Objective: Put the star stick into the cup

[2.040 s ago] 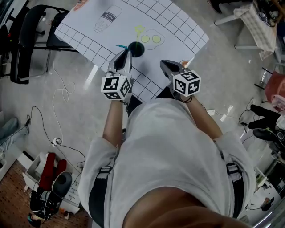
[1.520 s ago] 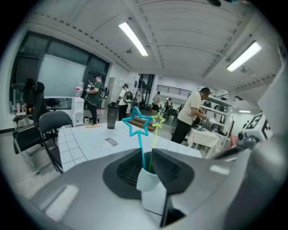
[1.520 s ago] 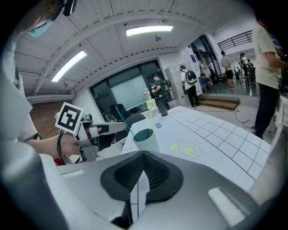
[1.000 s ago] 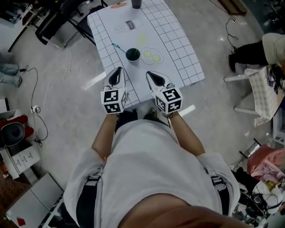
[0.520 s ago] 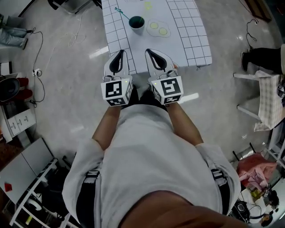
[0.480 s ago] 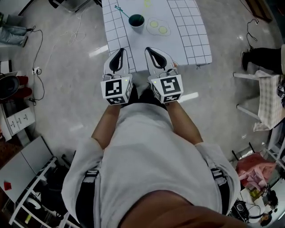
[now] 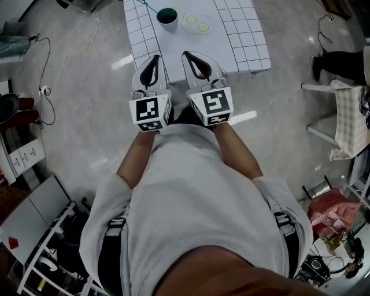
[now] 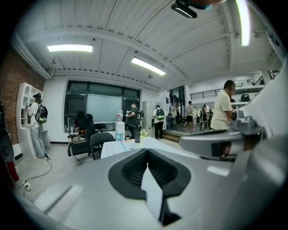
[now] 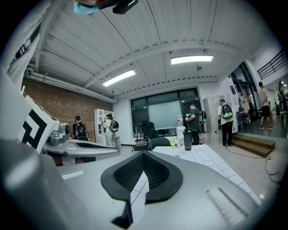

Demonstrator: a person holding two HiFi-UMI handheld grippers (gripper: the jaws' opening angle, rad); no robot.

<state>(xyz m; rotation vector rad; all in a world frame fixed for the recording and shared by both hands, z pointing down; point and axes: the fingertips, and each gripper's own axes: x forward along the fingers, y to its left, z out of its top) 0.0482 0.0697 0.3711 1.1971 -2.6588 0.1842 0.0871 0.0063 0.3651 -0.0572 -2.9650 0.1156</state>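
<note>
We see a dark green round cup upright on the white gridded table, mouth open. A thin teal stick slants up-left from its rim. A yellow-green star outline stands upright there; we can't tell what it's attached to.

Quantity on the table, all near its far edge: one cup, one star stick, two yellow circles.

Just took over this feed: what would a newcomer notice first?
The left gripper and right gripper, each with a marker cube, held side by side at the near edge of the white gridded table, both shut and empty. Beyond them stands a dark cup, a thin teal stick at its left.
</note>
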